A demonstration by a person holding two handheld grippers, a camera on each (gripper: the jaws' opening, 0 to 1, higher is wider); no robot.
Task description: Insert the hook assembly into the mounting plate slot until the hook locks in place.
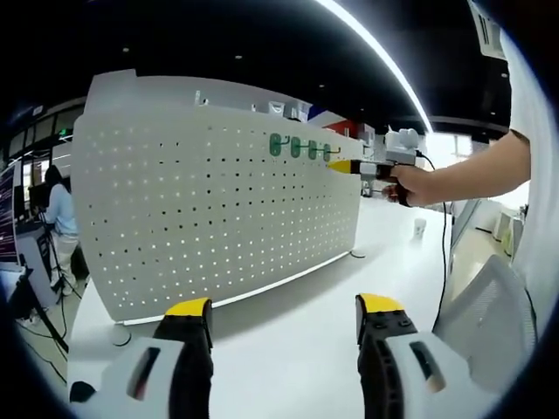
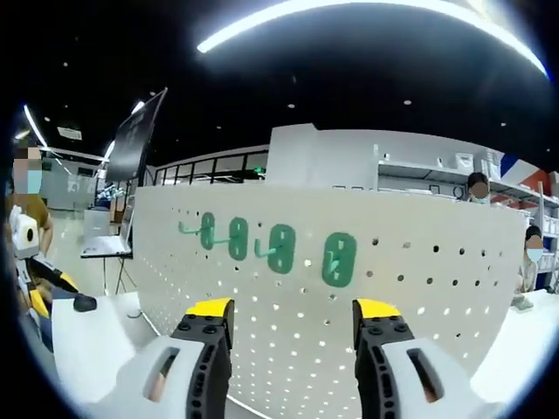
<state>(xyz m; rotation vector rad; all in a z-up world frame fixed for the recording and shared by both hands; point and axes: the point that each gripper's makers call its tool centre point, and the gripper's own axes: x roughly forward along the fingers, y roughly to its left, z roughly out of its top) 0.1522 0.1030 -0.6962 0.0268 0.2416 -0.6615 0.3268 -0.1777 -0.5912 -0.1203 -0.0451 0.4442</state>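
An open-plan lab or office. Dark ceiling with strip lights (image 2: 367, 9), white bench (image 1: 288, 349). Shelving (image 2: 437, 170) at 2 o'clock, person at a desk (image 1: 59, 209) at 9.

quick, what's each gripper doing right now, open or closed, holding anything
Left gripper: open, holding nothing, above the white table.
Right gripper: open, empty, facing the green hooks on the pegboard.
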